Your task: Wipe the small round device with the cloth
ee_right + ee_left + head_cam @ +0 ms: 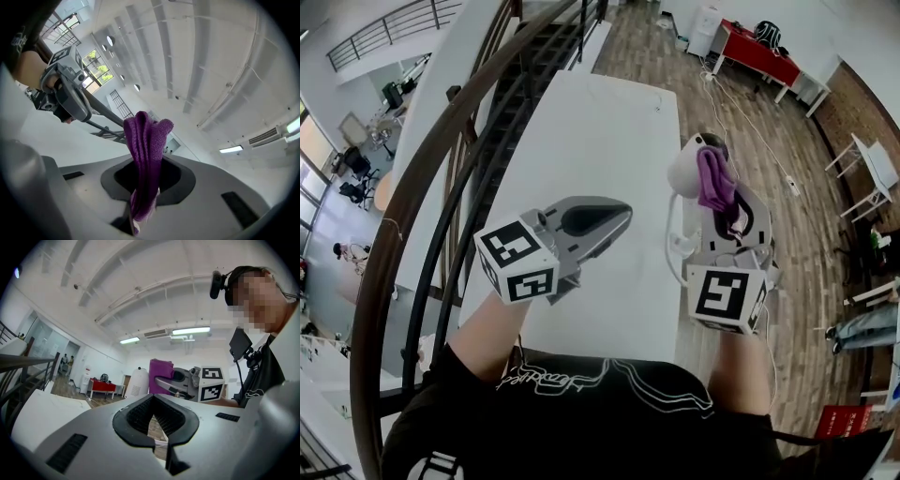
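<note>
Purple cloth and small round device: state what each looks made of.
The purple cloth: soft textile, probably microfibre; matte, with a fine knit-like weave visible and limp folds. The small round device: probably moulded plastic; smooth white shell with a soft sheen, a finely perforated patch showing in the left gripper view.

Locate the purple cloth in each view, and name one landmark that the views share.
Head view: right of centre, the purple cloth is held by the right gripper, beside the white round device.
Left gripper view: centre, just above the near grey jaws.
Right gripper view: centre, standing up between the jaws.
Shared landmark: the dark stair handrail.
</note>
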Demonstrator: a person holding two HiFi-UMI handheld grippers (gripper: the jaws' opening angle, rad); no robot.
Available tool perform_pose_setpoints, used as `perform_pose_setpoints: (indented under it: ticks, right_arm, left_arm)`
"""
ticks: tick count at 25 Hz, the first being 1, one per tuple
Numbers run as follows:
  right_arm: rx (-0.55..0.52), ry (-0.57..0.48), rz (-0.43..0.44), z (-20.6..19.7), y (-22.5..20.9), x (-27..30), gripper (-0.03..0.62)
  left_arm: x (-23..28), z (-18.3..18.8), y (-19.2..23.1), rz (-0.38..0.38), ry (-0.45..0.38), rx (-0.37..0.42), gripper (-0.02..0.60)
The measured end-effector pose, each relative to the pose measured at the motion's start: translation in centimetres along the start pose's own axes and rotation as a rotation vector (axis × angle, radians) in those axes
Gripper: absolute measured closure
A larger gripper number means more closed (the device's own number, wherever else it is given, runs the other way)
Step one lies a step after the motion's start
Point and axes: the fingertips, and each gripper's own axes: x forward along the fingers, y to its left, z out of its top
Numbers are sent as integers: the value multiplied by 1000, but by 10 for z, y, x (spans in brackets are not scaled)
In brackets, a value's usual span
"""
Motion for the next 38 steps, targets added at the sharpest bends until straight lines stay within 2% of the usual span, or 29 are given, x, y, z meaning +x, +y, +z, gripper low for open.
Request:
perform_pose_setpoints:
  ticks: [6,11,22,26,33,36,38]
  right_arm:
    - [-67,53,44,-16,28,-4,533]
    - [-100,68,79,-29,49,-4,533]
    - [-53,77,185,-42,85,-6,533]
    - [103,14,293,-38,94,-24,533]
    - [569,-198,510,-45,88,-77,533]
    - [743,-251,609,-29,68,-106,533]
    - [818,-276,654,-24,56,-128,533]
  left_arm:
    - [-6,-7,-7,20,-1,-15,574]
    - [-5,-19,-12,37,11,-60,574]
    - [-20,-42,-13,73,52,-89,574]
    - [-23,-45,-21,90,53,-90,575]
    - [-10,-59,-58,129,11,-61,575]
    - [-10,-37,-87,137,4,-74,574]
    - [-7,-26,-109,147,0,-91,574]
